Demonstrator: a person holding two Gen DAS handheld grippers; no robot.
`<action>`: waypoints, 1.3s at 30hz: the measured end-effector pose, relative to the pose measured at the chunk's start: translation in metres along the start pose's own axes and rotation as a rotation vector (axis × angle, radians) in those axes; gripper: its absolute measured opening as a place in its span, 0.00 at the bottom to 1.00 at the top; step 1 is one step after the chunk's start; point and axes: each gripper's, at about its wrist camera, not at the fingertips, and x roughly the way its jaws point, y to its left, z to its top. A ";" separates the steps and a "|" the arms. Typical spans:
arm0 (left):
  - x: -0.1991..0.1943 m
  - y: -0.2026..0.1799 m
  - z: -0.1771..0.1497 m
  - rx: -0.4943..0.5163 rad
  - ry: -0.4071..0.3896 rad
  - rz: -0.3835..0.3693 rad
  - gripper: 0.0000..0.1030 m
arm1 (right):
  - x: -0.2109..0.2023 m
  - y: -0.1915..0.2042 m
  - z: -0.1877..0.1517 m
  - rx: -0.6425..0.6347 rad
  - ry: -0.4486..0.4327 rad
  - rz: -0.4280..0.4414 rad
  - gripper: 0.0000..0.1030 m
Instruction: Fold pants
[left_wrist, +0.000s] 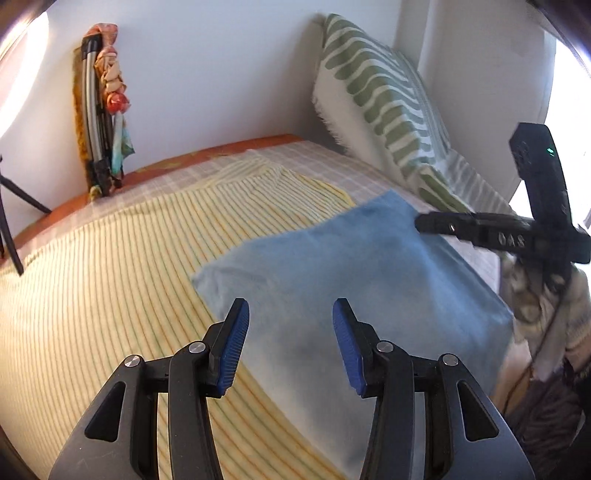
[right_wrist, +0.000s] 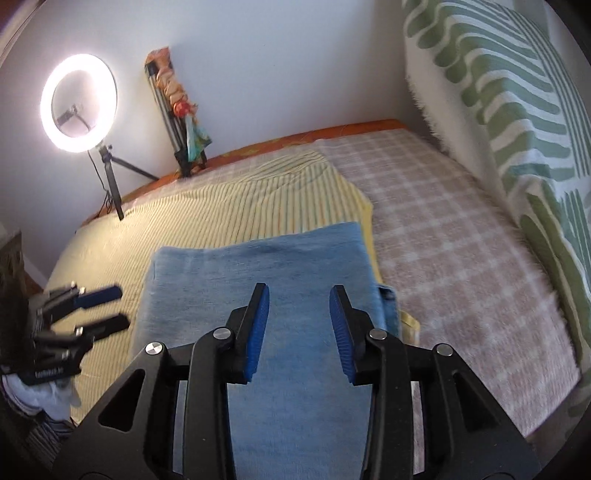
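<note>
Hovering over the bed, I hold my left gripper (left_wrist: 290, 343) low in the left wrist view, its blue-padded fingers spread apart with nothing between them, aimed at the near edge of the folded blue pants (left_wrist: 354, 273). My right gripper (right_wrist: 299, 328) sits at the bottom centre of the right wrist view, fingers likewise parted and empty, pointing along the pants (right_wrist: 266, 280) from above. From the left wrist camera the right gripper (left_wrist: 480, 225) shows at the right edge of the frame, reaching in toward the far corner of the blue cloth; whether it touches I cannot tell. From the right wrist camera the left gripper (right_wrist: 99, 306) appears at the left edge, just beside the pants' left side.

The pants lie as a flat rectangle, partly on a yellow striped sheet (left_wrist: 110, 266) and close to a pinkish checked blanket (right_wrist: 461, 258) that fills the right half of the right wrist view. A green-and-white patterned pillow (right_wrist: 517, 110) leans against the wall at the upper right. A lit ring light (right_wrist: 78, 103) on a tripod stands at the upper left, with a folded stand wrapped in coloured cloth (right_wrist: 177, 110) leaning on the wall beside it.

The orange bed edge (right_wrist: 332, 134) runs along the wall at the top. Bare checked blanket lies to the right of the pants, striped sheet to the left and beyond.
</note>
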 end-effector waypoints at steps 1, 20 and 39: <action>0.007 0.000 0.004 0.005 0.006 0.015 0.44 | 0.007 0.002 0.001 -0.008 0.006 -0.011 0.35; 0.031 0.035 0.004 -0.151 0.075 0.010 0.54 | 0.022 -0.037 0.005 0.105 0.091 0.073 0.62; 0.011 0.022 -0.035 -0.344 0.210 -0.229 0.67 | 0.015 -0.130 -0.038 0.308 0.211 0.492 0.76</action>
